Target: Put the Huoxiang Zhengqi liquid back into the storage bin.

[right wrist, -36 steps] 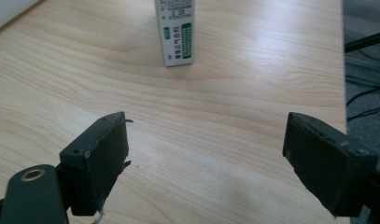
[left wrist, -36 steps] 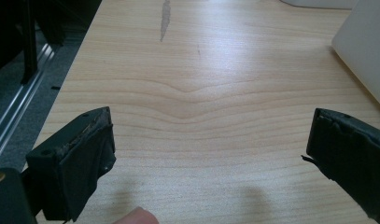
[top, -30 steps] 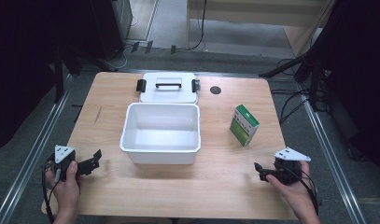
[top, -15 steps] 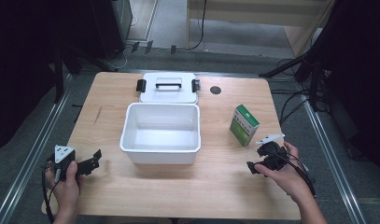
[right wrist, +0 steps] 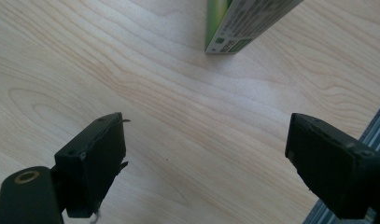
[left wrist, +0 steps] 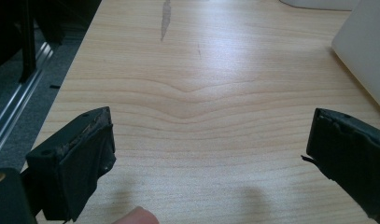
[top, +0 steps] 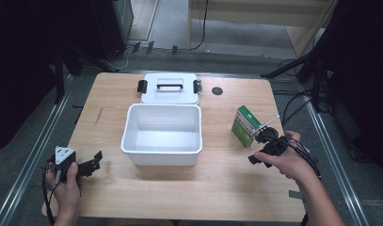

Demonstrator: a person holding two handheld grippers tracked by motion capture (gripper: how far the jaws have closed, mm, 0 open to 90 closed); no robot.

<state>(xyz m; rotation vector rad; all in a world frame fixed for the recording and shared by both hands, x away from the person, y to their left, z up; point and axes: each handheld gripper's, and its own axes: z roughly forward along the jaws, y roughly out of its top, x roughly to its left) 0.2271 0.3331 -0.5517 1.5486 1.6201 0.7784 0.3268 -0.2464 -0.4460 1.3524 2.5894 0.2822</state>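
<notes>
On the pale wooden table (top: 179,197) the green-and-white cardboard box (top: 246,125) stands just right of the empty white plastic tub (top: 162,149). The right hand-held gripper (top: 256,148), jaws spread, is near it (left hand-held gripper (top: 96,161) likewise spread, nothing between): square up, straddle the box's narrow faces, then pinch.

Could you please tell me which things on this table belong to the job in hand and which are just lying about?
In the job:
- green box
- right hand-held gripper, open, nearing it

Lying about:
- white tub
- lid
- left hand-held gripper, open
- black disc
</notes>
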